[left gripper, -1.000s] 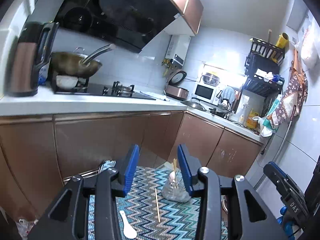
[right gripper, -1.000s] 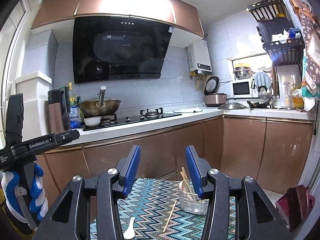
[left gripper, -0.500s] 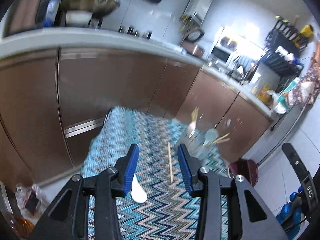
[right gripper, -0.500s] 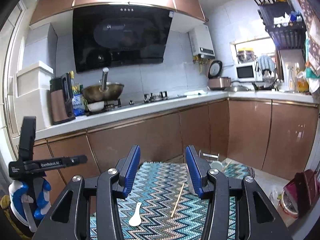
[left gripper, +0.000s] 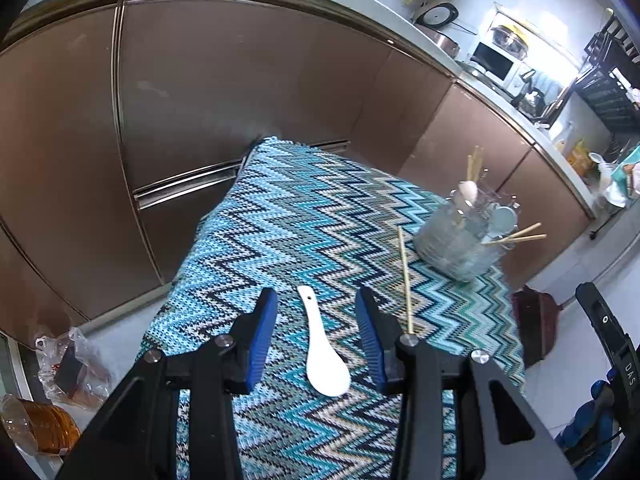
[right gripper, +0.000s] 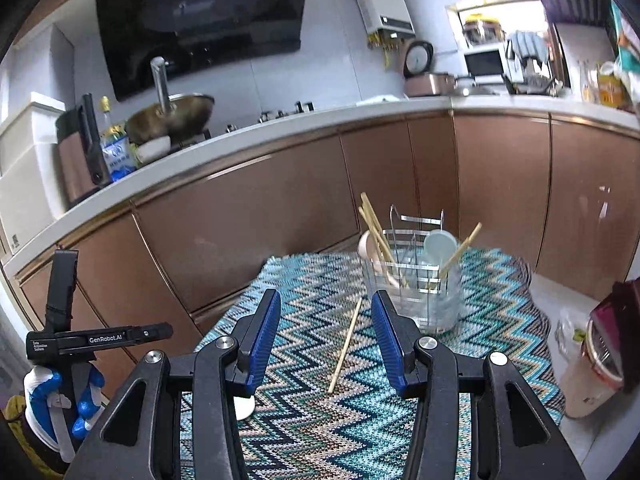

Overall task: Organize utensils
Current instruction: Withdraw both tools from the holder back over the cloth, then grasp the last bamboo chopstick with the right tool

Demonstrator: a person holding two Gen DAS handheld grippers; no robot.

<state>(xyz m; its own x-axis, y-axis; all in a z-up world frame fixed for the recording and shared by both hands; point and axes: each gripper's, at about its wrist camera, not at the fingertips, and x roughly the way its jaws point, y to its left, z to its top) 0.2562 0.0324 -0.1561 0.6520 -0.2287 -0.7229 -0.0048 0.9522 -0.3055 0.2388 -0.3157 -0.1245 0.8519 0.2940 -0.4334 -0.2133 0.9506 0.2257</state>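
Note:
A white ceramic spoon (left gripper: 323, 354) lies on the blue zigzag cloth (left gripper: 320, 216). My left gripper (left gripper: 316, 308) is open, its jaws on either side of the spoon's handle, above it. A loose wooden chopstick (left gripper: 405, 276) lies to the right of it; it also shows in the right wrist view (right gripper: 346, 344). A clear utensil holder (left gripper: 460, 236) with a wire rack holds chopsticks and spoons; it also shows in the right wrist view (right gripper: 416, 284). My right gripper (right gripper: 326, 312) is open and empty, above the chopstick's near end. The spoon's bowl (right gripper: 245, 408) peeks out by its left finger.
Brown cabinet doors (left gripper: 224, 92) stand behind the cloth-covered table. A drink cup (right gripper: 592, 380) and a dark bag sit at the table's right edge. Plastic bags and an amber container (left gripper: 40, 428) lie on the floor at left. The hand holding the left gripper (right gripper: 60, 372) shows in the right wrist view.
Both grippers have tilted downward and moved toward the table. The left one now frames the spoon, the right one frames the chopstick. Both stay open.

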